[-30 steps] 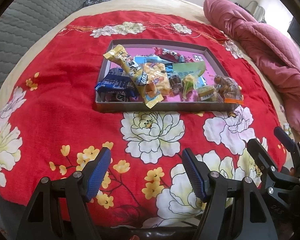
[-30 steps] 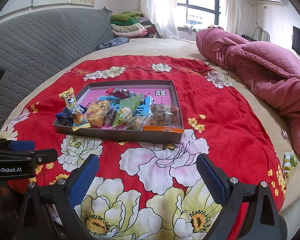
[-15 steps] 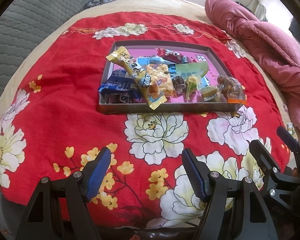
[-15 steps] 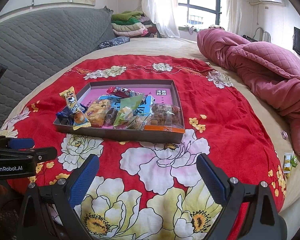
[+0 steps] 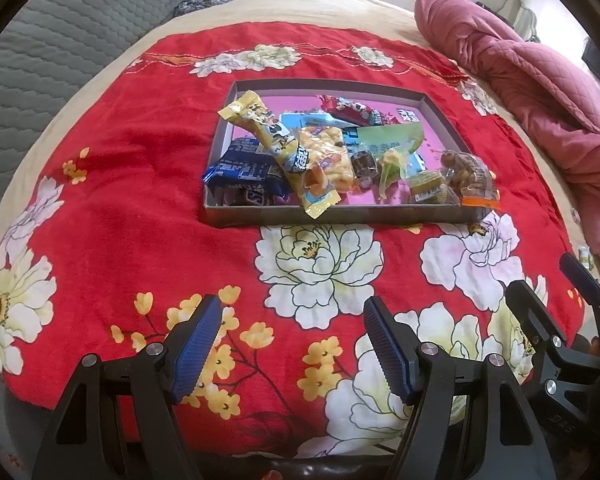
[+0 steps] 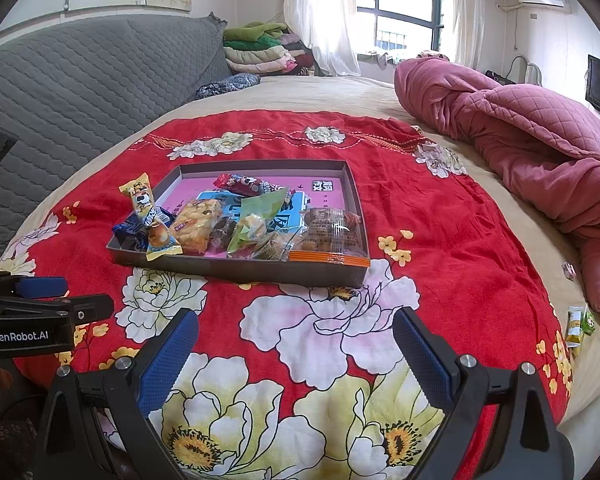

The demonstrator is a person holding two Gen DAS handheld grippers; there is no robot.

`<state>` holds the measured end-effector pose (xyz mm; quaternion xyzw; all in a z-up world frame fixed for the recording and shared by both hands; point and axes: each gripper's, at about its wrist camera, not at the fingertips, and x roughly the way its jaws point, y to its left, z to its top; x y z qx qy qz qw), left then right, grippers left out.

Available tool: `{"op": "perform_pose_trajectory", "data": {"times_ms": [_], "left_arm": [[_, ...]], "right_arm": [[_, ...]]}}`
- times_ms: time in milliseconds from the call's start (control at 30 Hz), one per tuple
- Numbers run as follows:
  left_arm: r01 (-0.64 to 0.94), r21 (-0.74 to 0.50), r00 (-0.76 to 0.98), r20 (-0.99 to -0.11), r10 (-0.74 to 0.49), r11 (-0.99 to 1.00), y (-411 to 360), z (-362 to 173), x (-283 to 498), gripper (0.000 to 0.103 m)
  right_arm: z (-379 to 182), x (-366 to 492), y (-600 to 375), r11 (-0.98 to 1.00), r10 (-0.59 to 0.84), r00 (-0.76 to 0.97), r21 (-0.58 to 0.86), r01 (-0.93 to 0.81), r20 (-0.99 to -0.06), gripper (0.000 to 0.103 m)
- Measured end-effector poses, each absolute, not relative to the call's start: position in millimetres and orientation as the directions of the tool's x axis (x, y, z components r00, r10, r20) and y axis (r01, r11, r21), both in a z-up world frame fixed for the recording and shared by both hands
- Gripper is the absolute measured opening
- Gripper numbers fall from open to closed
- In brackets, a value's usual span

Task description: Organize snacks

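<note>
A shallow grey box [image 5: 340, 216] [image 6: 260, 272] with a pink floor lies on the red flowered blanket and holds several wrapped snacks. A long yellow packet [image 5: 280, 152] [image 6: 148, 216] leans over its near left rim, on a dark blue packet [image 5: 240, 172]. A clear bag of brown snacks [image 5: 468, 176] [image 6: 332, 228] lies in the near right corner. My left gripper [image 5: 292, 344] is open and empty, above the blanket short of the box. My right gripper [image 6: 296, 356] is open and empty, also short of the box. Each gripper shows at the edge of the other's view.
The red blanket [image 6: 440, 220] covers a bed. A pink quilt [image 6: 540, 140] is bunched at the right. A grey quilted headboard [image 6: 80, 80] stands at the left. Two small snack packets [image 6: 578, 324] lie off the blanket at the bed's right edge.
The left wrist view has tilted slightly, so the box sits a little lower and to the right in it. Both grippers stay open and the snacks have not moved.
</note>
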<state>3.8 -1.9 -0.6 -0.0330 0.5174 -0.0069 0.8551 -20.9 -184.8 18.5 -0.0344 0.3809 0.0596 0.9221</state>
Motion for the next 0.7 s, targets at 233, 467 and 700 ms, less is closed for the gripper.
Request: {"op": "perform_pose_trajectory", "data": {"times_ms": [233,467,700], "left_arm": [[-0.029,-0.057,0.464,-0.885,-0.037,0.998,-0.9,-1.2,4.1,0.075],[-0.032,-0.056,0.456,-0.889,-0.035,0.998,-0.2,-2.9,4.2,0.075],[-0.038,-0.048,0.452,-0.892,-0.026,0.998,-0.2,-4.4,4.7,0.075]], "right_arm": [[18.1,-20.7,-185.0,0.991,0.084,0.703,-0.018,-0.135,-0.706,0.098],[18.6,-20.8,-185.3,0.991,0.084,0.703,-0.017,-0.136,-0.706,0.098],[19.0,-19.3,-183.5,0.990,0.088,0.703,-0.015,-0.138,-0.705,0.098]]}}
